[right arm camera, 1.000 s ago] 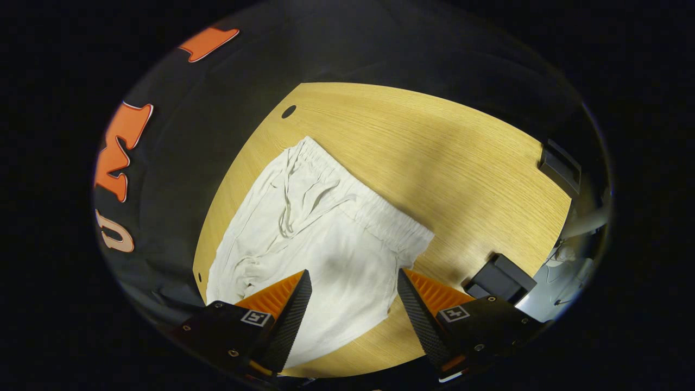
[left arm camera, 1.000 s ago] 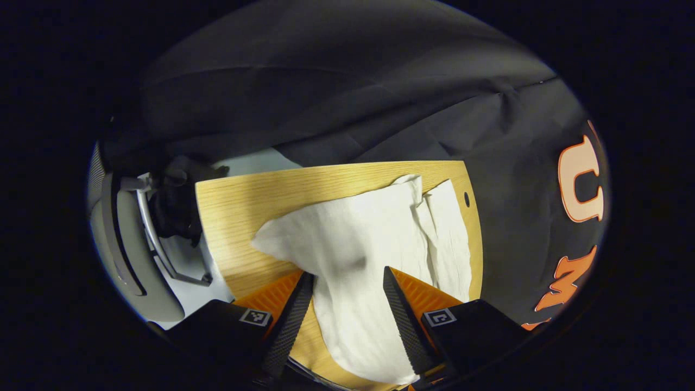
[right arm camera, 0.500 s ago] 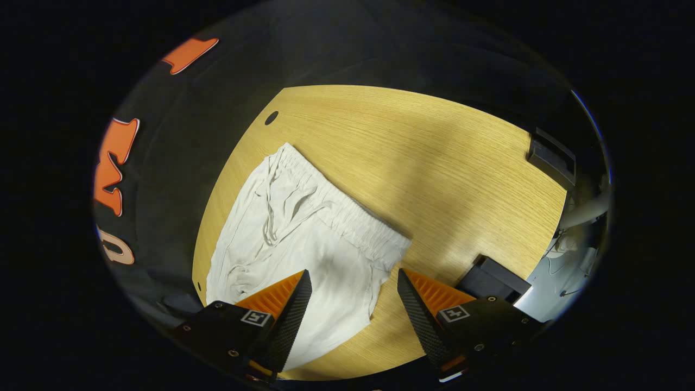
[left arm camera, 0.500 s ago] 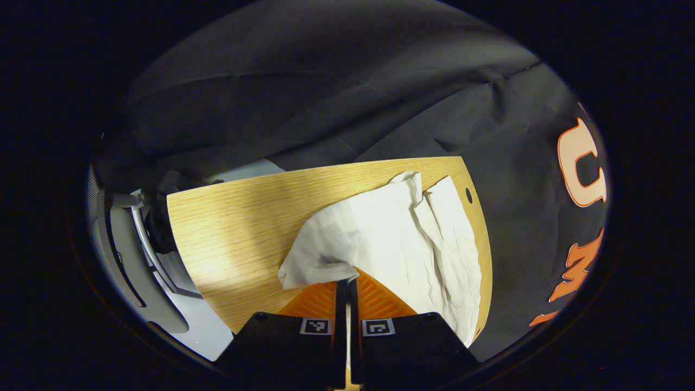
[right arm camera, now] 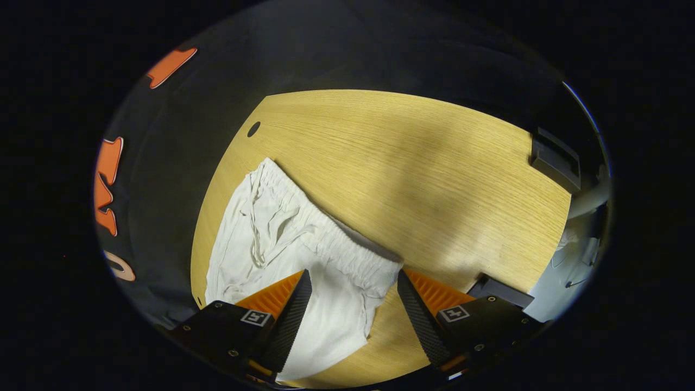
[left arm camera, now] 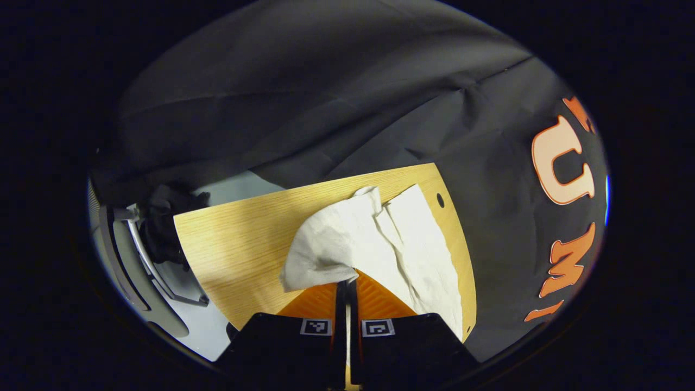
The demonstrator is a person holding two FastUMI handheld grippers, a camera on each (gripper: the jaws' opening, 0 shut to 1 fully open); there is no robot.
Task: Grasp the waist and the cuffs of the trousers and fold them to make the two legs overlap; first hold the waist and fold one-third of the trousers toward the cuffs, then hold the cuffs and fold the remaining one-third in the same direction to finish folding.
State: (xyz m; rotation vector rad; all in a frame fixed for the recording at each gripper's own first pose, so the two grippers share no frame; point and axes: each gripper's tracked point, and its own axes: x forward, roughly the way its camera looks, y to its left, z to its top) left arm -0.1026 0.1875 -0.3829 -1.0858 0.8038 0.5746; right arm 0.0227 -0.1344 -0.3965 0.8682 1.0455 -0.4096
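In the left gripper view the left gripper (left arm camera: 346, 282) has its two fingers pressed together, and the cloth edge of the trousers (left arm camera: 374, 244) pinched there disappears behind the fingers. The near end of the trousers is hidden by the gripper's body. The table (left arm camera: 239, 239) is cut off at the bottom, and a dark lump (left arm camera: 163, 228) at its left end is too dim to identify, perhaps cloth.

In the right gripper view the right gripper (right arm camera: 353, 293) hangs spread over the trousers (right arm camera: 282, 239); each finger covers a strip of cloth, and the lower hem runs out of sight. A dark block (right arm camera: 499, 290) is half hidden behind the right finger.
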